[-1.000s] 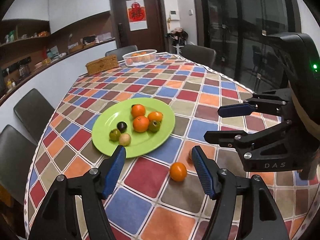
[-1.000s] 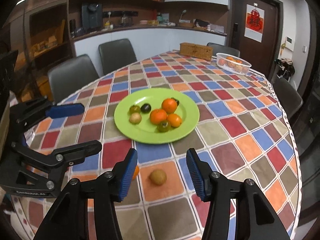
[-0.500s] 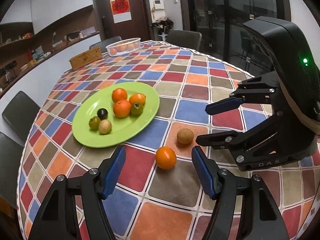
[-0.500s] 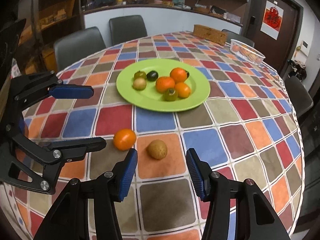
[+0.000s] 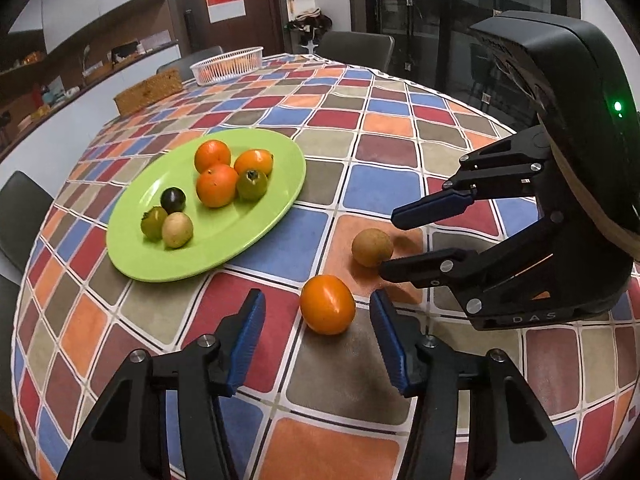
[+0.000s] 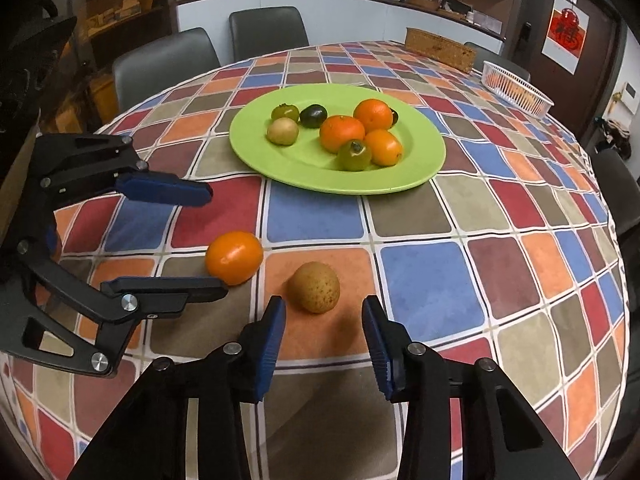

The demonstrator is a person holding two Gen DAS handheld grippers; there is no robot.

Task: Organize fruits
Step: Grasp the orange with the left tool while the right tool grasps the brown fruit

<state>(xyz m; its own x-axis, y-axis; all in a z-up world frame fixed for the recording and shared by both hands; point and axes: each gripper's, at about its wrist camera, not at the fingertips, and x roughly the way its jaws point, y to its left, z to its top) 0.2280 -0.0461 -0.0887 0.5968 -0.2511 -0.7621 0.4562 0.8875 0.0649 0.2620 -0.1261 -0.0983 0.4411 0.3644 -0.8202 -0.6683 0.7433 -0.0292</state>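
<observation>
An orange fruit (image 5: 327,304) lies on the checked tablecloth just ahead of my open left gripper (image 5: 318,338); it also shows in the right wrist view (image 6: 234,257). A brown speckled fruit (image 6: 314,287) lies just ahead of my open right gripper (image 6: 323,340), and also shows in the left wrist view (image 5: 371,247). The right gripper (image 5: 400,242) reaches in from the right in the left wrist view; the left gripper (image 6: 216,240) reaches in from the left in the right wrist view. A green plate (image 5: 276,220) (image 6: 416,168) behind them holds several fruits.
A white basket (image 5: 224,65) with oranges and a wicker box (image 5: 148,90) stand at the table's far end. Grey chairs (image 6: 160,64) ring the table. The table edge curves close below both grippers.
Both grippers have moved down and forward towards the two loose fruits, which now sit larger and closer between the open fingers. The fruits have not moved.
</observation>
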